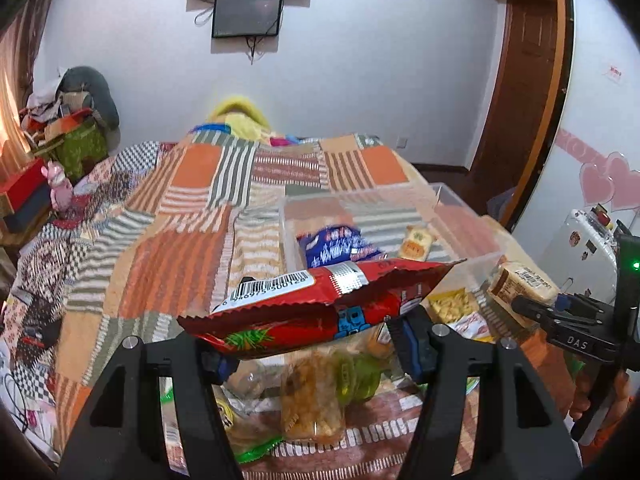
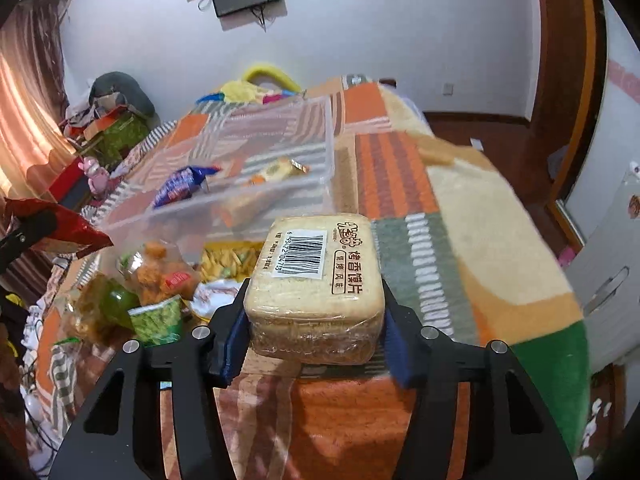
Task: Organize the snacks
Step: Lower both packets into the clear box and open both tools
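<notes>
I am gripping a red chip bag (image 1: 320,304) in my left gripper (image 1: 316,354) and a wrapped toast-slice pack (image 2: 316,284) in my right gripper (image 2: 314,336); I should be lifting both clear over the near wall of the clear plastic bin (image 2: 256,196) before letting go.

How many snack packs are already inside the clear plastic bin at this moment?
2. A blue packet lies at the bin's left side, and a small yellow-orange packet lies to its right. Nothing else shows through the clear walls, though the near wall blurs part of the floor.
</notes>
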The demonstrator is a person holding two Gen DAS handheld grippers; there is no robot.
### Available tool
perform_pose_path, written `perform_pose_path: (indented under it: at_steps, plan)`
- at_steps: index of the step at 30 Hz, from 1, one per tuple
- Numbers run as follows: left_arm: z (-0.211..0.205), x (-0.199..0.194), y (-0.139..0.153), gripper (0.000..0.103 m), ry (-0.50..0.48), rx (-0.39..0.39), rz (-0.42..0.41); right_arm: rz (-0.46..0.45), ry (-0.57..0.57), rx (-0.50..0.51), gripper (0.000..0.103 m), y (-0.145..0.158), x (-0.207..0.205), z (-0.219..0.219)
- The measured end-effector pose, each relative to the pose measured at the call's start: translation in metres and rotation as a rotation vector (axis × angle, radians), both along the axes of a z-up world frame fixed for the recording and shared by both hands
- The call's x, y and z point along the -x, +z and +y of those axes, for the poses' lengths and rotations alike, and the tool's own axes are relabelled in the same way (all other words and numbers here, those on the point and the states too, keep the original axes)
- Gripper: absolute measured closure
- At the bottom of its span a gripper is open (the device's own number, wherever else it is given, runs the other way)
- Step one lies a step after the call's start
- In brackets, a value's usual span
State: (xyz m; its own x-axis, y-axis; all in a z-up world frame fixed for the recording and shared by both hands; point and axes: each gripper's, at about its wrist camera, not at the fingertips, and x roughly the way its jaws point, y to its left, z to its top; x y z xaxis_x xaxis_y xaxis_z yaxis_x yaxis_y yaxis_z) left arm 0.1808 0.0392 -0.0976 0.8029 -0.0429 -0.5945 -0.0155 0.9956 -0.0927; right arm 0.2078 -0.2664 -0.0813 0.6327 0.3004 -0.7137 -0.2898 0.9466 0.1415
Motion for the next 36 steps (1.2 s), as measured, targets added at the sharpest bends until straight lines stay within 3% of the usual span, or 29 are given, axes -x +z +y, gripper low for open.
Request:
perform_pose_path:
  at_steps: [7, 17, 23, 29, 36]
  plan:
    - [-0.005, -0.011, 0.025, 0.041, 0.002, -0.006, -0.061, -0.105, 0.015, -0.039, 0.050, 0.034, -0.004, 0.009]
    - [-0.017, -0.052, 0.023, 0.041, -0.031, 0.002, -0.030, -0.176, 0.055, -0.047, 0.050, 0.045, -0.033, 0.045]
    - [-0.024, -0.078, 0.008, 0.041, -0.058, -0.030, 0.027, -0.148, 0.058, -0.036, 0.050, 0.033, -0.055, 0.057]
    - [-0.027, -0.099, -0.008, 0.041, -0.121, -0.005, 0.102, -0.102, 0.066, -0.011, 0.050, 0.019, -0.069, 0.063]
    - [-0.023, -0.123, -0.026, 0.041, -0.131, 0.025, 0.182, -0.042, 0.085, 0.011, 0.050, 0.006, -0.077, 0.067]
